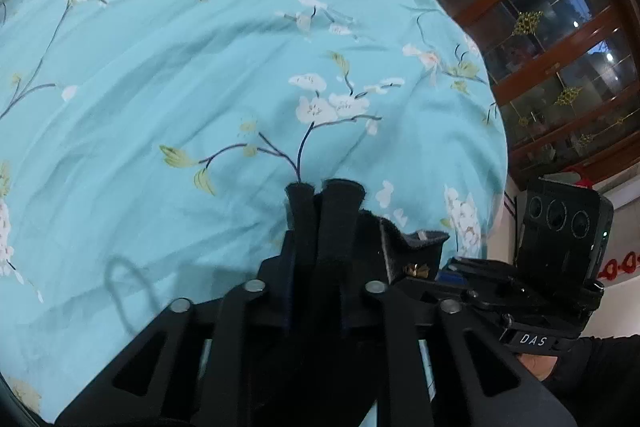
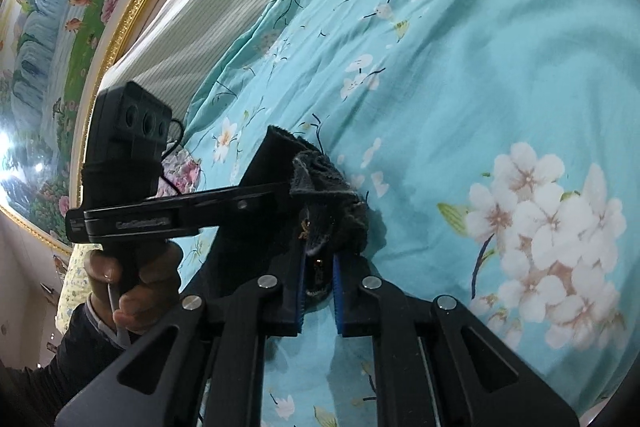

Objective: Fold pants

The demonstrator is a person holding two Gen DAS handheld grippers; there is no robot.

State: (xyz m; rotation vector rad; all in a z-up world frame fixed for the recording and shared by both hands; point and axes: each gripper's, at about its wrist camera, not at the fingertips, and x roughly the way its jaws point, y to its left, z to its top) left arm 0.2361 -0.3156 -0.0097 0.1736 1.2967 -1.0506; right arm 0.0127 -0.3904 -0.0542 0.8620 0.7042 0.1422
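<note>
Gripping dark pants in both grippers, above a turquoise flowered bedsheet. Left gripper pressed together on a fold of the dark cloth. Right gripper pinching a bunched grey edge between blue pads. Both tools close beside each other. Wooden glass cabinet at right, framed painting at left.

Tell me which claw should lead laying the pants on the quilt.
Probably neither alone: left claw and right claw each pinch the dark pants side by side above the quilt; lower both.
</note>
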